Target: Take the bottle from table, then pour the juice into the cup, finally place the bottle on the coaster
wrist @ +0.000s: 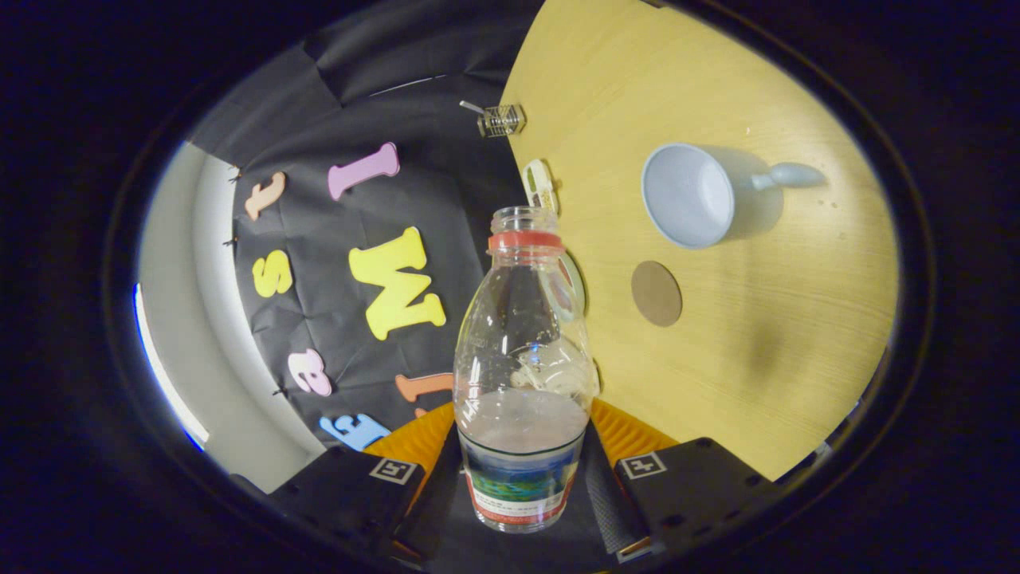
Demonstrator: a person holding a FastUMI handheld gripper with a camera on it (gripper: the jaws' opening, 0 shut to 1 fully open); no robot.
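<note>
The hand-held gripper [522, 478] clamps the uncapped juice bottle [522, 375] by its lower body between both fingers, lifted off the desk [757, 359]. Beyond, right, lie the round coaster [657, 293] and the pale cup [689, 195].

Square markers on black finger mounts

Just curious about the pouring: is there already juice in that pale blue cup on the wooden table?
No, the pale blue cup looks empty inside, while the clear plastic bottle sits gripped between the fingers.
</note>
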